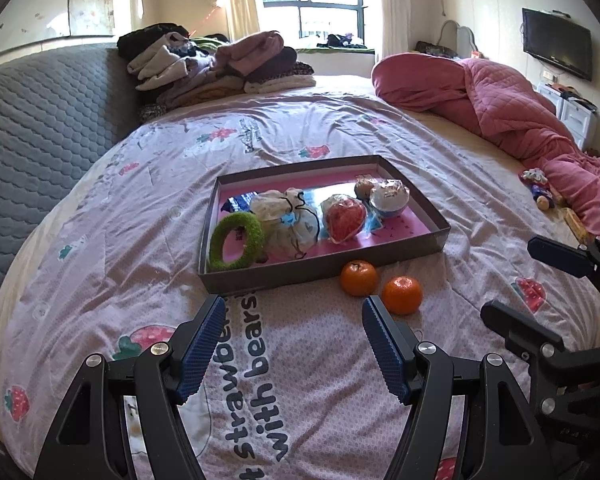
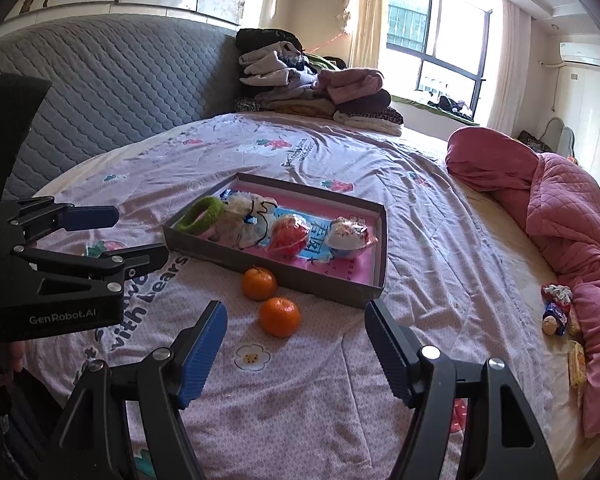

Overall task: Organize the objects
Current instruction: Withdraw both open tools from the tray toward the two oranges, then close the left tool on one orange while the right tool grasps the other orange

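blue ribbed pads fill the bottom of both views, and both sets of jaws stand wide with nothing between them. left gripper (image 1: 294, 350) hangs over the printed bedspread (image 1: 140, 216), right gripper (image 2: 296, 358) just beside it at about three o'clock. two oranges sit loose on the bed, outside the tray (image 2: 374, 240): the near orange (image 2: 280, 317) at twelve o'clock between the right jaws, the far orange (image 2: 259, 283) at eleven, close against the tray wall. inside the shallow cardboard tray: a fuzzy green ring (image 1: 236, 240), a drawstring cloth pouch (image 1: 288, 220), a red thing in crinkly clear wrap (image 1: 345, 218) and a wrapped cup-shaped snack (image 1: 389, 198).

likely step: pick up the near orange. best done by straddling its widest part and closing gently, since the skin is smooth and round and could roll on the soft quilt. free pink floor shows at the tray's right end for setting it down.
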A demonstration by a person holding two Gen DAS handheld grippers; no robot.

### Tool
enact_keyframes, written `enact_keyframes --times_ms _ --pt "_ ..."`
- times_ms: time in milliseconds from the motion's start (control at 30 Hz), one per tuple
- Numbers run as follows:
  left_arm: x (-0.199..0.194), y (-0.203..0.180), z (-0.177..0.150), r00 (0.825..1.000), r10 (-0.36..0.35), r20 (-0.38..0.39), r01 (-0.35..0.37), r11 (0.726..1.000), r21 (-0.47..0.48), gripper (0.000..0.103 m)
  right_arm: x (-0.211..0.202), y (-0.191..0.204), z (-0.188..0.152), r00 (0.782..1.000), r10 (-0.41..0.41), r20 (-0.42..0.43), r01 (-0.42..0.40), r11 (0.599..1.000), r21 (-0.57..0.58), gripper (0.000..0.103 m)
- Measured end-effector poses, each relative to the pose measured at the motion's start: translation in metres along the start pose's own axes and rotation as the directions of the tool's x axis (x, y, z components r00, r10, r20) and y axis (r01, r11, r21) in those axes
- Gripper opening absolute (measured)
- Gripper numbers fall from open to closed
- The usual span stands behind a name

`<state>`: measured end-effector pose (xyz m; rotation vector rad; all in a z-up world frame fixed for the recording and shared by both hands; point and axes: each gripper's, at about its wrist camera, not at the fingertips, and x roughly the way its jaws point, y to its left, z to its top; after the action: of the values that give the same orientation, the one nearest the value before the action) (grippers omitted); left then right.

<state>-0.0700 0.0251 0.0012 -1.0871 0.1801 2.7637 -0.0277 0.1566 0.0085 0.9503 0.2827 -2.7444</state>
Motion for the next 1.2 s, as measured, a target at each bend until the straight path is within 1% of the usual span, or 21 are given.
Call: enact_keyframes --times_ms 333,600,800,967,1200 --pt "0.013 -0.006 -0.007 0.999 -0.002 -0.032 0.003 1.000 0.012 0.072 0.012 0.000 -0.013 0.999 0.002 -0.036 -0.002 1.000 0.000 0.071" --pt "0.018 -0.011 -0.009 0.999 -0.015 -0.042 0.016 1.000 0.021 0.072 0.019 -0.001 -0.018 0.999 0.006 -0.053 -0.006 1.000 -0.002 0.071" --pt "0.025 -0.009 -0.010 0.998 -0.035 -0.052 0.035 0.999 0.003 0.072 0.028 0.001 -0.020 0.998 0.019 -0.067 -0.020 1.000 -0.003 0.071" --pt "0.038 -0.009 -0.010 0.997 -0.040 -0.067 0.041 0.999 0.004 0.072 0.037 0.004 -0.021 0.997 0.028 -0.078 -0.029 1.000 -0.013 0.071" --pt "0.061 -0.019 -0.005 0.995 -0.056 -0.088 0.059 0.998 0.023 0.072 0.056 0.001 -0.026 0.994 0.030 -0.108 -0.031 0.999 -0.008 0.071"
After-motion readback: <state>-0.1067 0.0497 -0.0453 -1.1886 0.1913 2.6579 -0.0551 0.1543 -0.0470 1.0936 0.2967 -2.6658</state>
